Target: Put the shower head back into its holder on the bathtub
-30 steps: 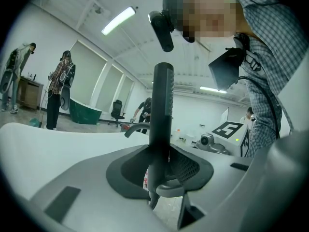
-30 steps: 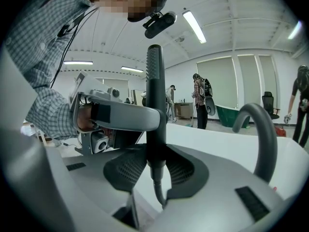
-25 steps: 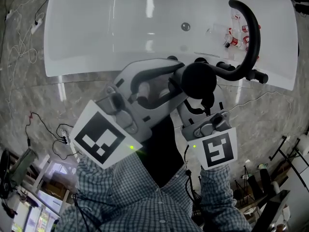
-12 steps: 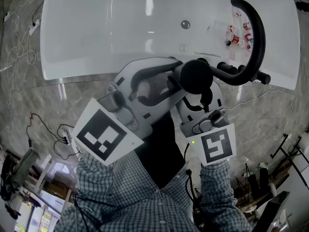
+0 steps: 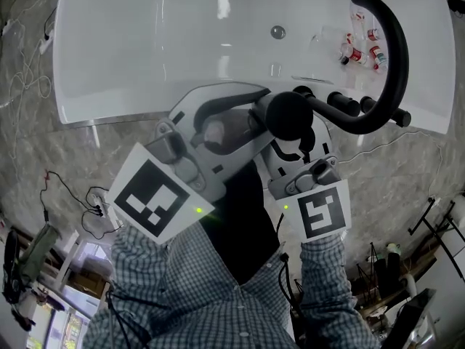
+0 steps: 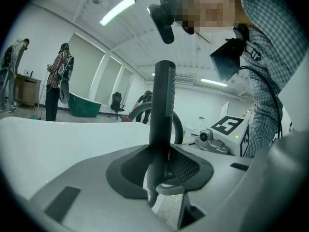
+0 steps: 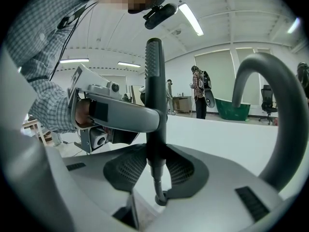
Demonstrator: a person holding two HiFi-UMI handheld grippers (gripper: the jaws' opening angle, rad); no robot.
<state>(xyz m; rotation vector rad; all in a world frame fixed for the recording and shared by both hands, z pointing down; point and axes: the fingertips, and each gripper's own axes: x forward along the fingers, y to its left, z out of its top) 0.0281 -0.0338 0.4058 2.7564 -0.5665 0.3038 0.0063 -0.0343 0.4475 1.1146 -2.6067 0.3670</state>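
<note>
Since my left tongs (image 6: pixel 161 170) and right tongs (image 7: pixel 155 170) both clench the upright shower head (image 5: pixel 287 116), the black fittings (image 5: pixel 341 105) on the bathtub rim (image 5: pixel 131 94) lie just beyond it, nearer my right.

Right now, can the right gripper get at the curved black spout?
Probably not: the right gripper is shut on the shower head, though the spout stands close with nothing between.

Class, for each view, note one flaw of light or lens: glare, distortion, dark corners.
Head view: white glare streaks on the bathtub; its rim bows. Left gripper view: black corners, a blown-out ceiling lamp. Right gripper view: black corners too; the shower head shows as a dark silhouette.
</note>
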